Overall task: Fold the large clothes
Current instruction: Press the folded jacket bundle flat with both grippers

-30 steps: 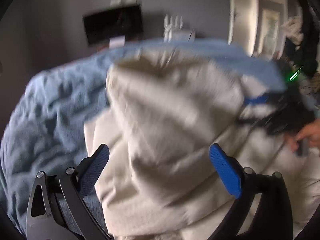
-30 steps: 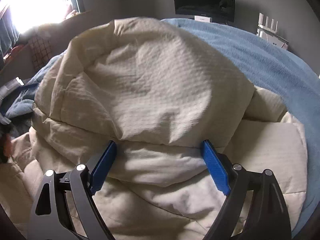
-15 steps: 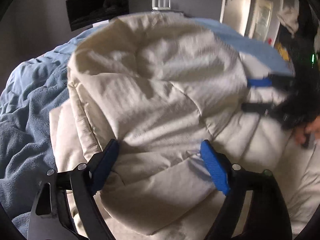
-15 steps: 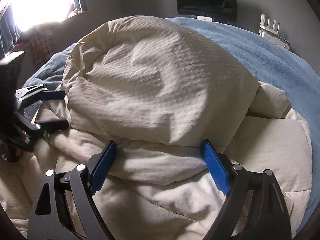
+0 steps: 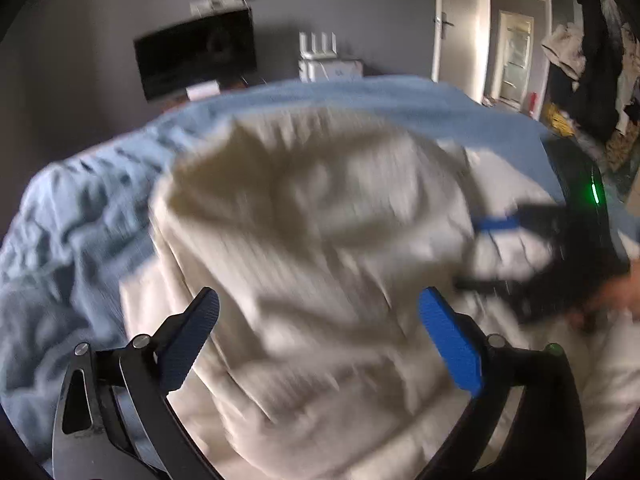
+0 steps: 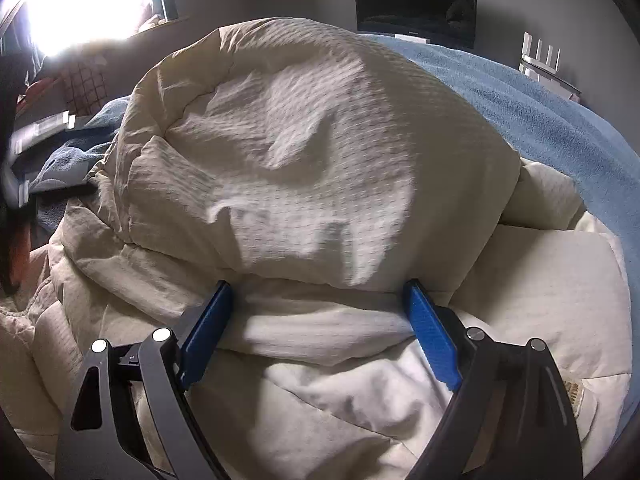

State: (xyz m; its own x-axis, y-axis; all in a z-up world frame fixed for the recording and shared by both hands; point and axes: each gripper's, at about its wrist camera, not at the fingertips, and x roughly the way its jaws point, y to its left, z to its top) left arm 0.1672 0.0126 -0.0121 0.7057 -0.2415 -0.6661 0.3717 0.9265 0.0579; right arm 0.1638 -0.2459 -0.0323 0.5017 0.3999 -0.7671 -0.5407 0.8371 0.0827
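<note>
- The right tongs (image 6: 318,332) stand wide, with a thick roll of the cream quilt (image 6: 304,152) lying between the blue pads (image 6: 430,340). The cloth seems to fill the gap and touch both pads, but I cannot tell whether they press it.
- The left tongs (image 5: 318,334) are wide and opening. The quilt lies under and beyond them, no cloth is caught between the pads, and this view is blurred.
- Just ahead of both tongs the quilt rises in a tall, puffed mound, doubled over a flatter layer that spreads under and to the right of the right tongs.
- Judged from that, at least one fold seems made: a top layer lies over a lower one.
- It is not tidy yet. The mound bulges, the edges do not line up, and loose quilt trails to the left of the right tongs.
- What seems left: flatten the mound, square the edges, and fold again to a compact stack.
- To the right of the left tongs, the right tongs show dark against the quilt, with a hand (image 5: 616,292) behind them.
- Beyond the quilt, the blue blanket (image 6: 532,108) covers the bed and carries it all.
- Farthest off, a dark screen (image 6: 416,6) hangs on the grey wall.
</note>
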